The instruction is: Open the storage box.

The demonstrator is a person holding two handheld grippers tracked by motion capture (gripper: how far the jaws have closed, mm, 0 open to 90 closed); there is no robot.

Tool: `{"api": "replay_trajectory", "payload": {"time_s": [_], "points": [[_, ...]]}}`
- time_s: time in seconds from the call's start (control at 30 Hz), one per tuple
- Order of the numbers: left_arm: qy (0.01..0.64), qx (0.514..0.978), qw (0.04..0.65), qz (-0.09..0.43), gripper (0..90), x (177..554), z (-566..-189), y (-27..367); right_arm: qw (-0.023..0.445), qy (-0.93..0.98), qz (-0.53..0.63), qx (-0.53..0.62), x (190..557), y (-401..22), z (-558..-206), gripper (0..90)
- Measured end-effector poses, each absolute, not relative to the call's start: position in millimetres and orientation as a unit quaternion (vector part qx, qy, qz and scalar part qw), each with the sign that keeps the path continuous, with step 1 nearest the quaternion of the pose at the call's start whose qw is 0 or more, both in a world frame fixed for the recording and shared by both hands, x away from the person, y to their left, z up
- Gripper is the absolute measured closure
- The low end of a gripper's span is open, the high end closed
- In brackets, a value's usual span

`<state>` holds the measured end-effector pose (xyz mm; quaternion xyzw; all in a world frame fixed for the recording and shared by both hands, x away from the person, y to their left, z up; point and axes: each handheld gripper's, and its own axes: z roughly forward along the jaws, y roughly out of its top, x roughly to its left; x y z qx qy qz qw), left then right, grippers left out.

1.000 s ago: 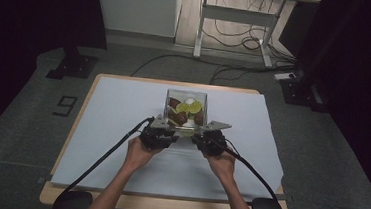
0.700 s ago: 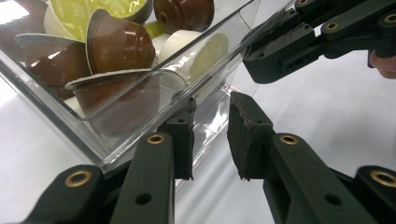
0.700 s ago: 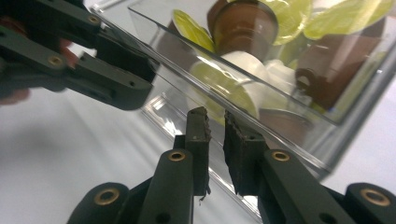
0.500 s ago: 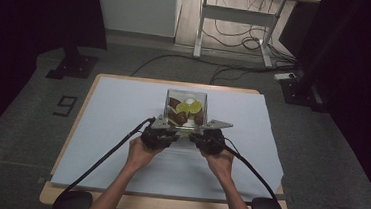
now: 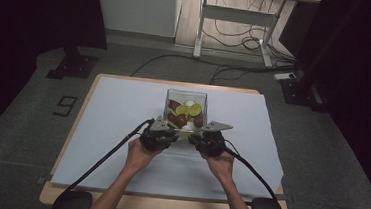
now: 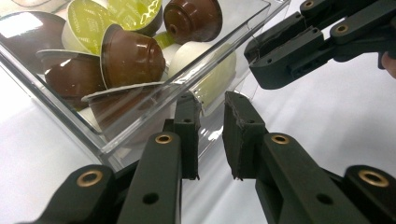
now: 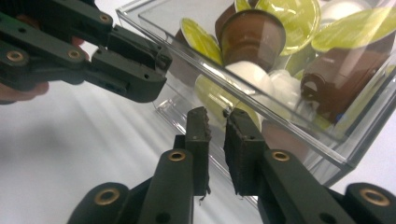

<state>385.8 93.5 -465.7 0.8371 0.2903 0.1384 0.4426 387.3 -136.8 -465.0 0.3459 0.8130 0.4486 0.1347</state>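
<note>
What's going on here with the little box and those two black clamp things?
A person at a table holds a left gripper and a right gripper, both closed on the near wall of a clear plastic box. The box holds brown, green and white coffee capsules and sits on a white sheet.

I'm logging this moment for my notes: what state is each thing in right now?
Clear plastic box: upright, lidless, its near wall between both tongs.
Brown, green and white coffee capsules: piled loose inside the box.
Left tongs: shut, clamped on the box wall.
Right tongs: shut, clamped on the box wall.
</note>
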Motion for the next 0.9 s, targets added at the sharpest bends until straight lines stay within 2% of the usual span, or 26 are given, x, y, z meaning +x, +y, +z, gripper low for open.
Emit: {"api": "replay_trajectory", "payload": {"time_s": [0.9], "points": [[0.293,0.834,0.448,0.136,76.0,359,-469,94,0.141,0.825,0.431,0.337,361,-133,-462,78.1]]}}
